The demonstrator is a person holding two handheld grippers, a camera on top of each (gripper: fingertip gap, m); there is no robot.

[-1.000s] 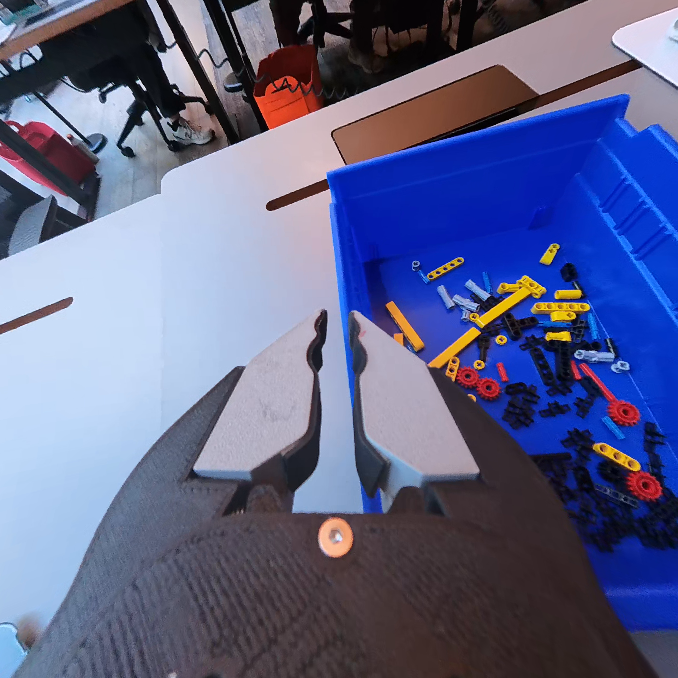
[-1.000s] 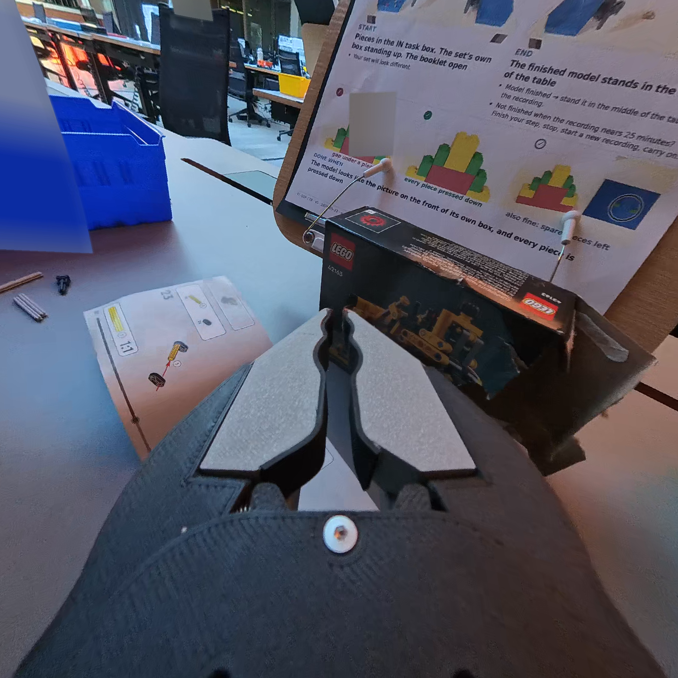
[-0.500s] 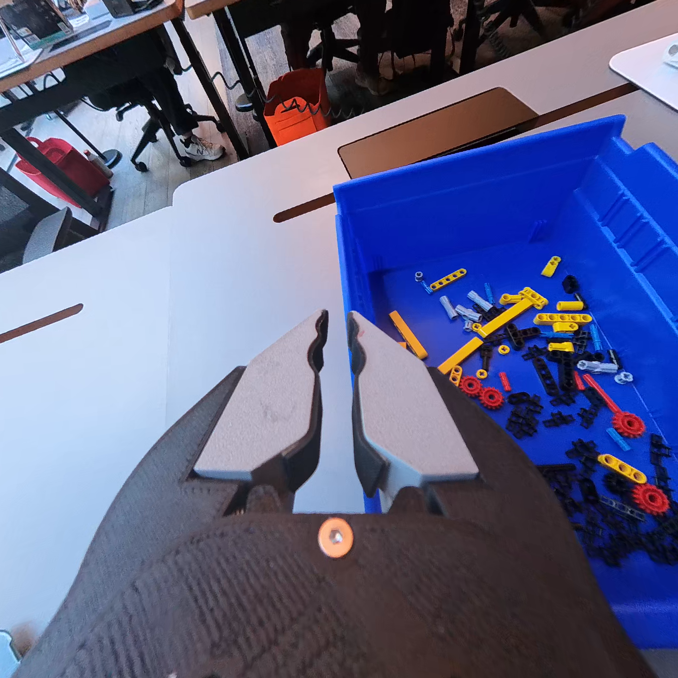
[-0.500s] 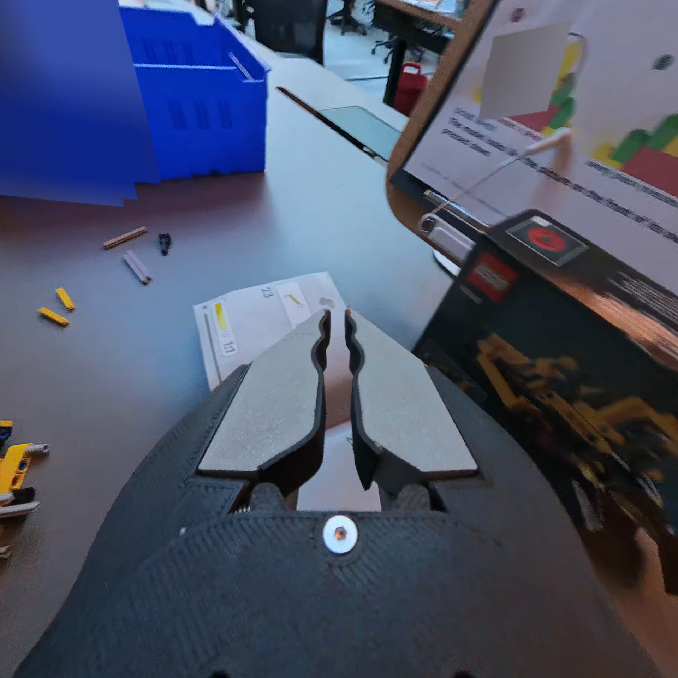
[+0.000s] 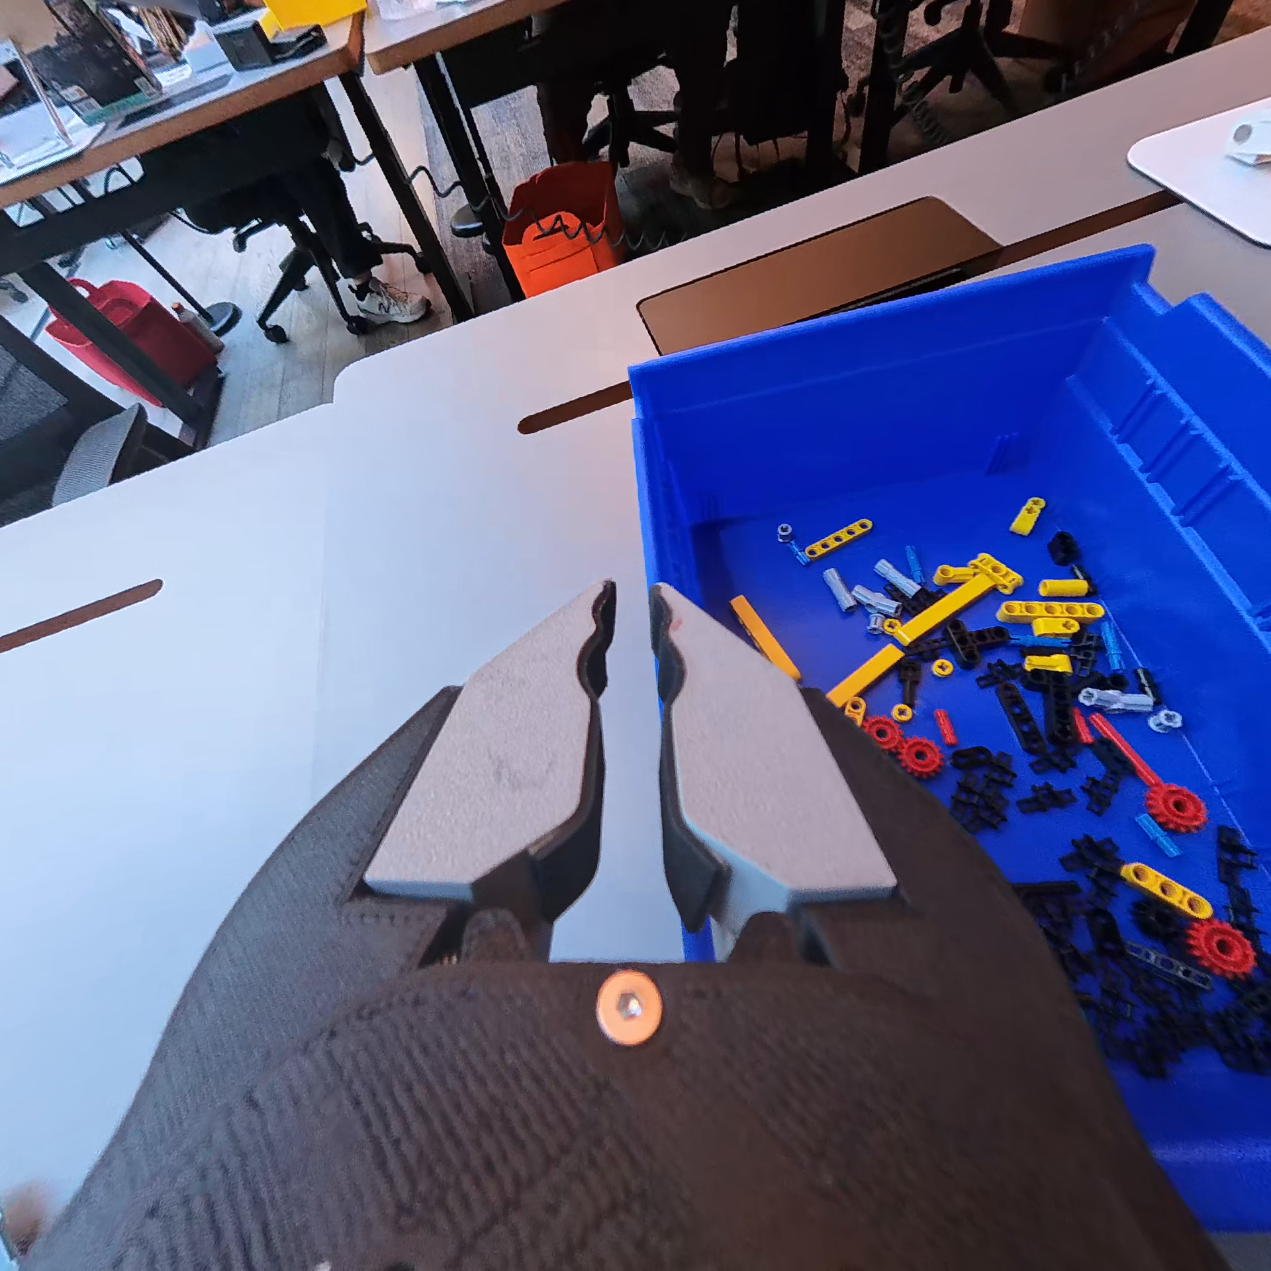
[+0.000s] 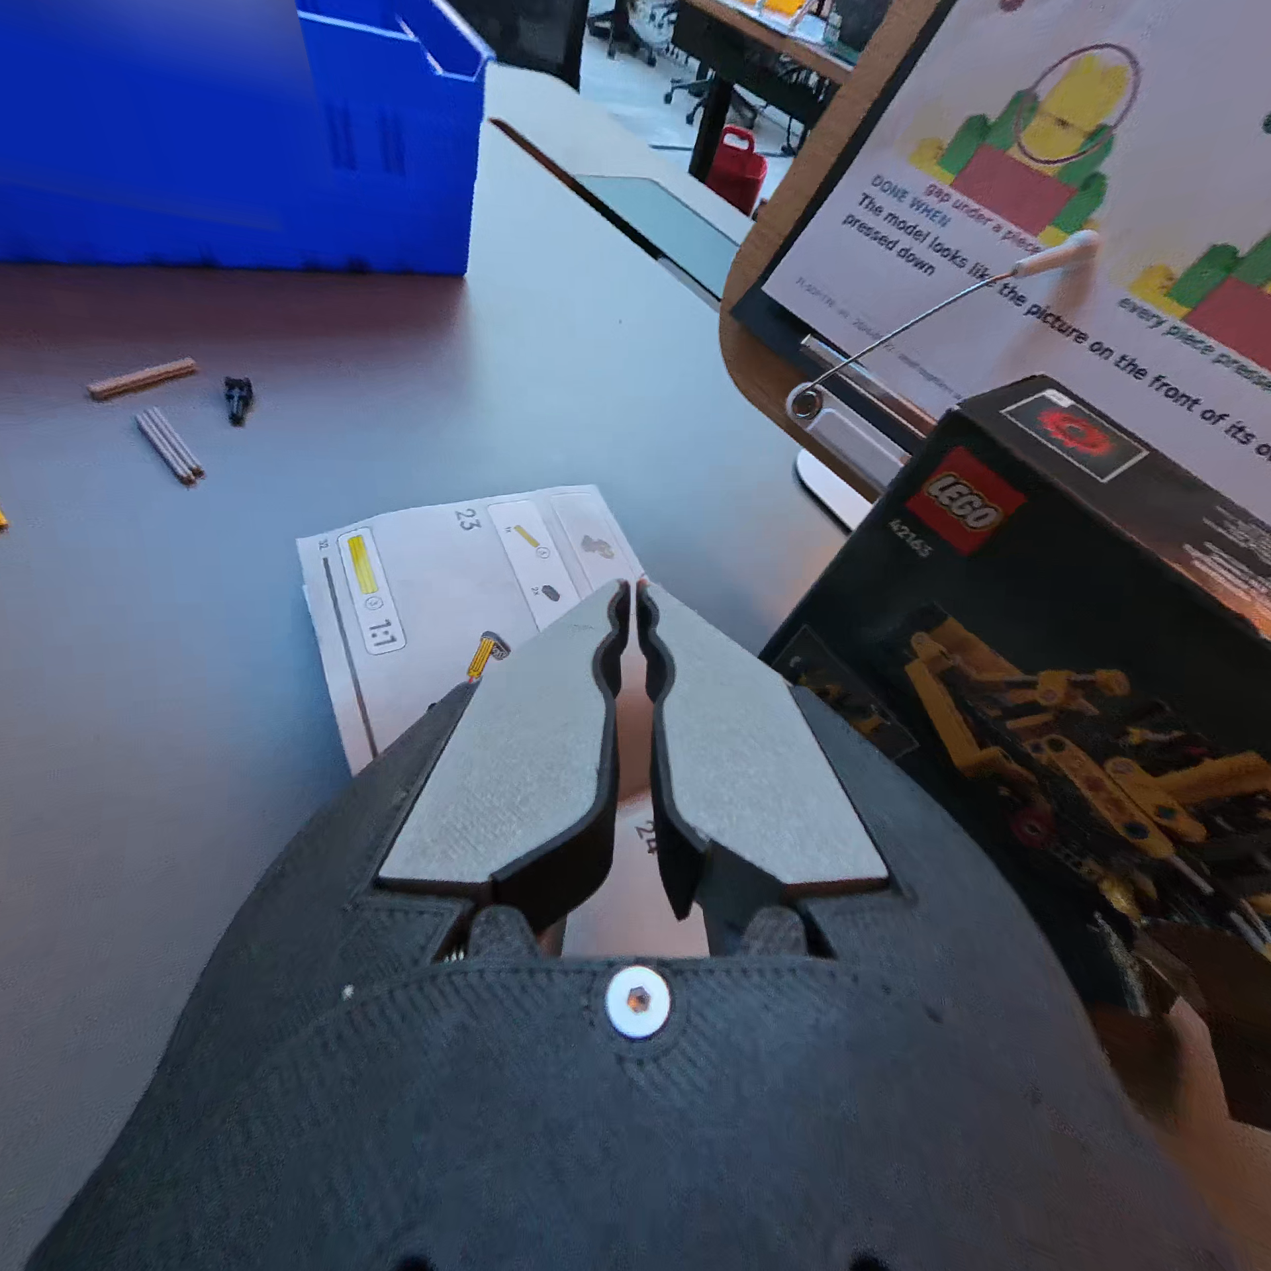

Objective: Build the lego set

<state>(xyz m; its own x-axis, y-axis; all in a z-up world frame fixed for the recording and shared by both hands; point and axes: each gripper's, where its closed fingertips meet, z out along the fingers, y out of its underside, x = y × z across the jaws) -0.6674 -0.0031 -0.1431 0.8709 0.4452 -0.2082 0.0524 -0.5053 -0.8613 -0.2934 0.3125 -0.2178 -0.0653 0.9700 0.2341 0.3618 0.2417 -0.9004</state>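
Observation:
In the left wrist view, a blue bin [image 5: 894, 357] holds several loose Lego pieces: a long yellow beam [image 5: 915, 619], red gears [image 5: 901, 746] and many small black parts [image 5: 1031, 722]. My left gripper [image 5: 631, 595] hovers over the bin's left wall, empty, its jaws a narrow gap apart. In the right wrist view, my right gripper [image 6: 633, 588] is shut and empty above the open instruction booklet [image 6: 426, 584]. The black Lego box [image 6: 1031, 619] stands just to its right.
A sheet on a wooden stand [image 6: 1031, 206] rises behind the box. The blue bin [image 6: 206, 137] is at the far left. A brown axle [image 6: 141, 378], a black pin [image 6: 237, 399] and grey axles [image 6: 168, 446] lie on the grey table. Desks and chairs stand beyond the table edge. The gap from one gripper's tips to the other's is roughly 50 cm. My left tips are about 35 cm from the black pin [image 6: 237, 399], my right tips only 20 cm.
The left gripper drew back slightly from the bin. The right gripper swung left off the box toward the booklet, and its jaws narrowed.

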